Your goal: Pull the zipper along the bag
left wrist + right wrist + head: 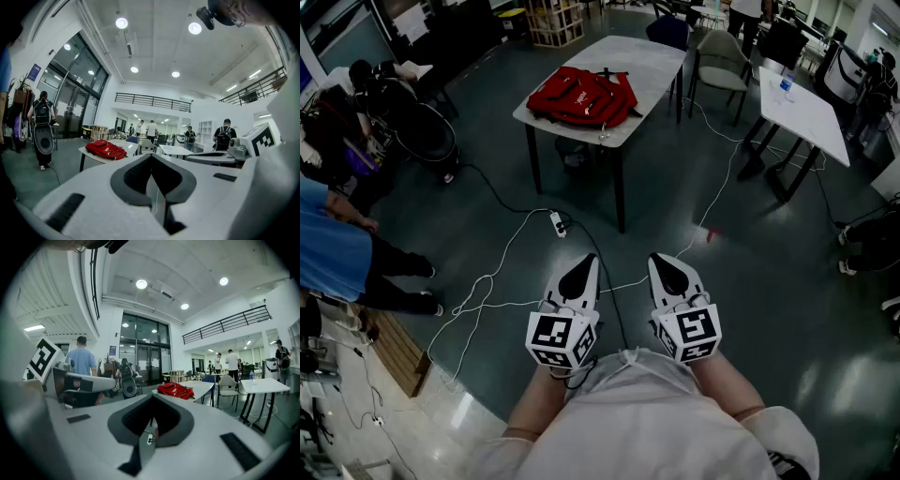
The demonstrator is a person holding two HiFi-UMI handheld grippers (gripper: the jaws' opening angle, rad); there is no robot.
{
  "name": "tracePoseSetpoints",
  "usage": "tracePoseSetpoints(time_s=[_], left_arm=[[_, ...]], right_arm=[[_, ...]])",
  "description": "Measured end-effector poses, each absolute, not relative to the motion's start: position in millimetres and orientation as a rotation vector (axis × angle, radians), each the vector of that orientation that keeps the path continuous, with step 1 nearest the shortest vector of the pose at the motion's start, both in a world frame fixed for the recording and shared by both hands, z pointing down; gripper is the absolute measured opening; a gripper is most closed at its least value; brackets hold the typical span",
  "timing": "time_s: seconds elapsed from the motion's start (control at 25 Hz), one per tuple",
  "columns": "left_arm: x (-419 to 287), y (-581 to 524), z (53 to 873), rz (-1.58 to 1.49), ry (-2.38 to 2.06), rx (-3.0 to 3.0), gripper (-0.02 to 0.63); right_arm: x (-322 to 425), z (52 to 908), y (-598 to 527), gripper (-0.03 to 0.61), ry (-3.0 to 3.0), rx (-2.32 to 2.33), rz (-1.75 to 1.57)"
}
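The bag [581, 97] was a red backpack lying flat on a pale table [654, 58], well ahead of both tongs and out of their reach. It sat towards the table's near edge. From that far off I could not make out the zipper or its pull. Something small dangled off the near edge below it, but I could not tell whether it was a strap or a tab.

I judged the bag to be soft cloth and fairly light, and it looked slack rather than stuffed. On that smooth top it would likely slide or bunch if I dragged the slider with nothing holding it. My plan was to pinch a fold of fabric or a strap close to the zipper's end with one pair, then nip the small pull tab with the other and draw it along the track, keeping the cloth taut between them.

The left tongs [585, 262] were closed with nothing between them, and the right tongs [665, 262] looked the same, tips together and empty. Both were held side by side and close to level, pointing at the table.

Between the tongs and the table, a white cable [502, 234] and a power strip [557, 223] lay on the dark floor, and I would have to step over them. A chair [724, 58] and a second table [806, 112] stood off ahead to the right of the right tongs. A person in blue [328, 253] sat off to the left of the left tongs.
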State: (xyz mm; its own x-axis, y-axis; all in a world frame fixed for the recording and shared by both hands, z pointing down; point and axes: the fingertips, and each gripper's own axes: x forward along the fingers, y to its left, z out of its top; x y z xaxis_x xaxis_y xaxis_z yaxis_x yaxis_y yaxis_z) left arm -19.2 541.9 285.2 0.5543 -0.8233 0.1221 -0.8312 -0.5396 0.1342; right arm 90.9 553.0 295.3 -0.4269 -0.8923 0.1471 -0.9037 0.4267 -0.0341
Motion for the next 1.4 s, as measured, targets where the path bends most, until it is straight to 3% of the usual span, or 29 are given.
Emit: tracePoseSetpoints(time_s=[0.92, 1.4], left_arm=[[-71, 542, 335, 0.121, -1.346, 2.525, 0.018], [-46, 415, 337, 0.145, -1.501, 2.490, 0.018]], right_arm=[[52, 320, 545, 0.026, -2.535, 1.684, 0.272], [86, 335, 405, 0.026, -2.624, 1.575, 0.301]])
